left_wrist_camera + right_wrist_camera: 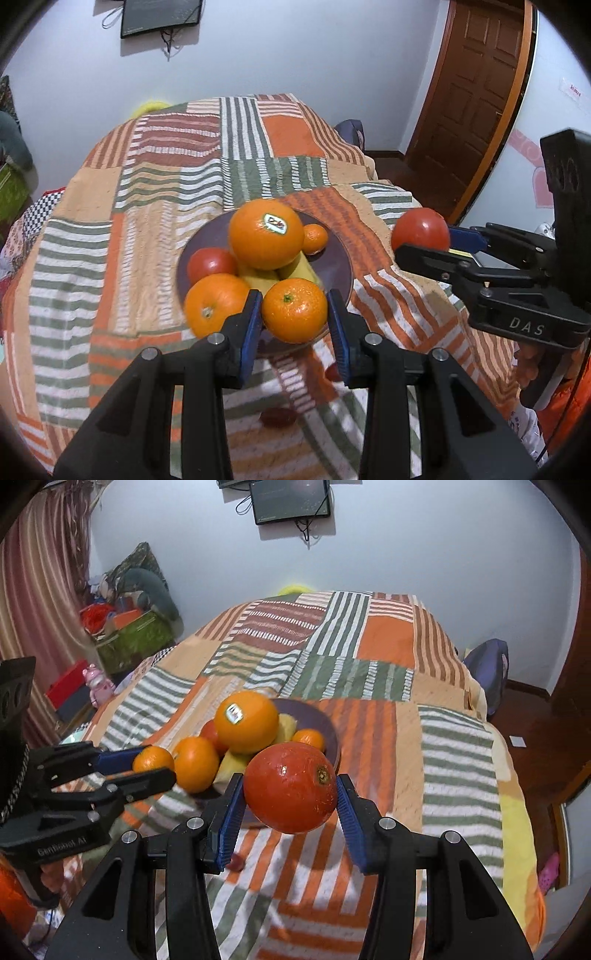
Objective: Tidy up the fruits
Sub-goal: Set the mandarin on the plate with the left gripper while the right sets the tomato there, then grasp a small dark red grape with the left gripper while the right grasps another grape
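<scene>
A dark purple plate (338, 266) (317, 716) on the striped patchwork cloth holds a big stickered orange (265, 234) (246, 722), another orange (214, 304) (195, 763), a red fruit (210, 263), a small mandarin (315, 238) (309, 738) and yellow bananas (260, 278). My left gripper (294, 313) (153, 765) is shut on a mandarin (294, 309) (152, 758) at the plate's near rim. My right gripper (290, 794) (421, 240) is shut on a red-orange fruit (290, 792) (420, 229), held above the cloth right of the plate.
The cloth-covered table (155, 221) falls away at its edges. Two small dark red objects (277, 416) (236, 862) lie on the cloth below the grippers. A brown door (469, 96) is at the right; boxes and clutter (125, 635) stand on the floor at the left.
</scene>
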A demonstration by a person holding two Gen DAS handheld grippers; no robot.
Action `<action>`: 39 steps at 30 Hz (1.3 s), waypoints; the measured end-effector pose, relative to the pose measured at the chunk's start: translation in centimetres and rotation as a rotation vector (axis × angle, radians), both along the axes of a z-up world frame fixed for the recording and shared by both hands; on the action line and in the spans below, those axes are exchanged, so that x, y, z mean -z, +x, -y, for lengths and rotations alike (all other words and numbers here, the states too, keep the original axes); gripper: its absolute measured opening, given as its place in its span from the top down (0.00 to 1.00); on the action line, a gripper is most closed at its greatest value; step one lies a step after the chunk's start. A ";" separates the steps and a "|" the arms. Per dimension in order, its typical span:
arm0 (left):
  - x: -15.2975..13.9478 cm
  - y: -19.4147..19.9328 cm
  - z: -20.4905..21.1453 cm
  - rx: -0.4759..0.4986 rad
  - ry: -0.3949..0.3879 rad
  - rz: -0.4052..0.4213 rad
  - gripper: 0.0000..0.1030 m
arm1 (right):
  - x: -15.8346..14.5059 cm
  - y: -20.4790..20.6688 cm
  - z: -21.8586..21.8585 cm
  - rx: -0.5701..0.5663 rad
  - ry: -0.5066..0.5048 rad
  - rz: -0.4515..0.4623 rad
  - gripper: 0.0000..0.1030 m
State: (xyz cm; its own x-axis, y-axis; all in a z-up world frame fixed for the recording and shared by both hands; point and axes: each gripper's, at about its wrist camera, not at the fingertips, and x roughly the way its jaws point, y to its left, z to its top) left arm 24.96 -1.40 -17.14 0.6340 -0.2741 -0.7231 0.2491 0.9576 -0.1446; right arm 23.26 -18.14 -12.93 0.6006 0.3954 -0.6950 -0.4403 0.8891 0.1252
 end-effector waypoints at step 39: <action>2.9 3.9 1.1 -0.028 0.021 -0.048 0.51 | 4.2 5.0 0.0 0.011 0.039 -0.105 0.43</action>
State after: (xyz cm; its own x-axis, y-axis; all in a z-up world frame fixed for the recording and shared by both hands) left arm 28.86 -2.54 -20.06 0.6054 -0.2415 -0.7584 0.2154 0.9670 -0.1360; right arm 28.21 -18.11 -17.14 0.5296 0.4173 -0.7385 -0.4134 0.8872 0.2049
